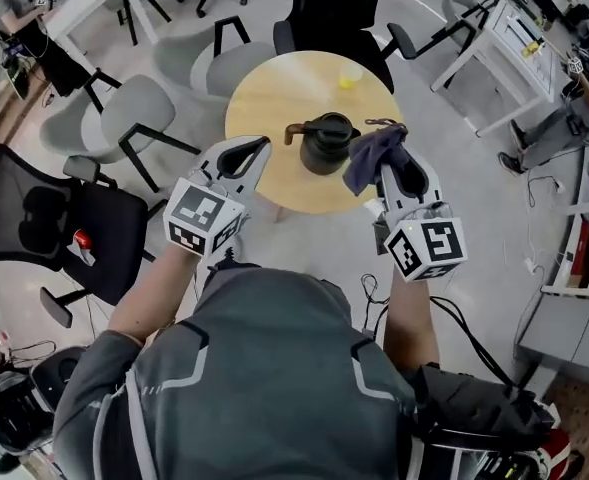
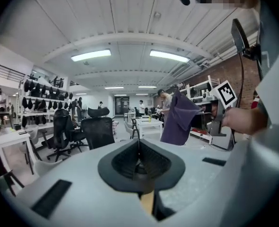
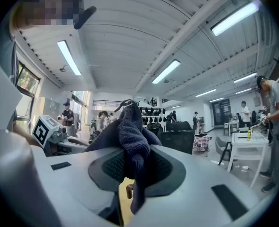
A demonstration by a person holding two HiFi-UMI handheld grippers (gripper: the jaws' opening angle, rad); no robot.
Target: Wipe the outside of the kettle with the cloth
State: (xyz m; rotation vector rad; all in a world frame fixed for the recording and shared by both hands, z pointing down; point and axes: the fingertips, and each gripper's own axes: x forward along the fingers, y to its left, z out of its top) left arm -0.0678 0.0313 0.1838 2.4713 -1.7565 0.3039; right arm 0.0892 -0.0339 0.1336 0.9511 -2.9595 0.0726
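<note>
A dark kettle with a curved spout stands near the middle of the round wooden table in the head view. My left gripper is shut with nothing in it, held level just left of the kettle and clear of it. My right gripper is shut on a dark purple cloth that bunches out of its jaws right beside the kettle's right side. That cloth fills the right gripper view between the jaws. In the left gripper view the cloth hangs ahead to the right, and my left gripper is empty.
A small yellow cup sits at the table's far side. Grey chairs and a black office chair stand to the left, another black chair behind the table. White desks and seated people are at the edges.
</note>
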